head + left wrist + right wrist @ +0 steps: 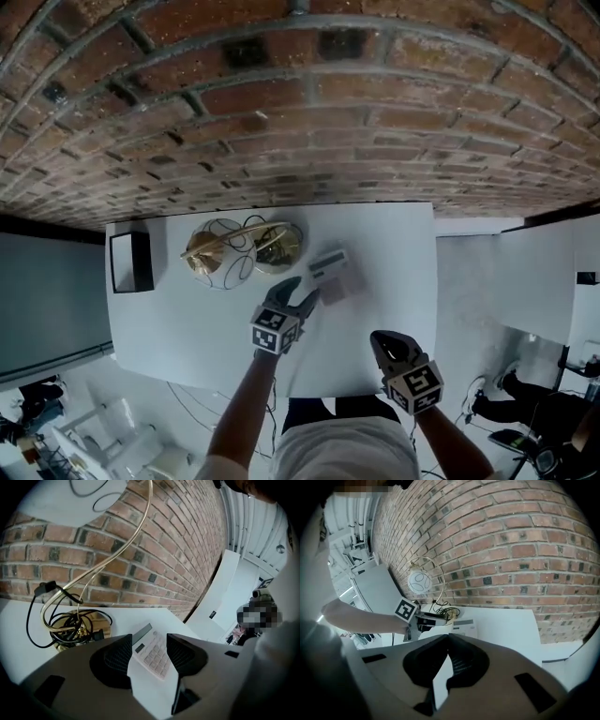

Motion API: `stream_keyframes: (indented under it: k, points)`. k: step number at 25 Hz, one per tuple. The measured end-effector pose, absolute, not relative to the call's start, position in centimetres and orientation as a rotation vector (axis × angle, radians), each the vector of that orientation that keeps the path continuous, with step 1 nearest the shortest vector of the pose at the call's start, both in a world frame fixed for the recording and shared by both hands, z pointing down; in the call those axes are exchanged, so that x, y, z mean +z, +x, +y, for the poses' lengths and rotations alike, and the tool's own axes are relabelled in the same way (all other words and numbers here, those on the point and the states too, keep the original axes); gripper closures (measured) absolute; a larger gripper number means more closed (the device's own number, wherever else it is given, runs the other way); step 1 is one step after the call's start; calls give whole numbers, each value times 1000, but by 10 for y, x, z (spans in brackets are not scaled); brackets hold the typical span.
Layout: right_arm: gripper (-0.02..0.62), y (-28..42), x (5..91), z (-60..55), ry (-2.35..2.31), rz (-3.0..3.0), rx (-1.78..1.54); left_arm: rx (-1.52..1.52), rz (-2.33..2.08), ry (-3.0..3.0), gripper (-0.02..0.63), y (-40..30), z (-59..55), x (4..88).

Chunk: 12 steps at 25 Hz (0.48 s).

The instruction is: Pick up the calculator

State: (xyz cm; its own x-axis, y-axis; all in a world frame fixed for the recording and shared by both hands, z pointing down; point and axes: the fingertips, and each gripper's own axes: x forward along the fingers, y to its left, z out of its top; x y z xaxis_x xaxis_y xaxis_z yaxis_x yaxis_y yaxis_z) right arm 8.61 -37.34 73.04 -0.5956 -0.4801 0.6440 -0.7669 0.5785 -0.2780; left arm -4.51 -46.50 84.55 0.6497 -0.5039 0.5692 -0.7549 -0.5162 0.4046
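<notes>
A pale calculator [328,270] lies flat on the white table [187,319], right of centre near the back. My left gripper [302,292] hovers just in front of it and to its left, jaws wide open and empty. In the left gripper view the calculator [152,654] shows in the gap between the two fingers of that gripper [149,639], still beyond the tips and untouched. My right gripper [382,339] hangs over the table's front edge, well short of the calculator. Its tips meet with nothing between them [447,638]. From there I see the calculator [464,627] and the left gripper [429,619] beside it.
A gold wire lamp with a coiled black cable [239,251] stands just left of the calculator, close to the left gripper's path [70,625]. A black box [131,261] sits at the table's left end. A brick wall [300,122] backs the table.
</notes>
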Motion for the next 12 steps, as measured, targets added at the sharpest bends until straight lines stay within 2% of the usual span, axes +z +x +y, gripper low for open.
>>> stream_keyframes:
  k: [12]
  points:
    - [583,78,756,-374,879,-2328,816,506,-998,2075,370,-43,-501,901]
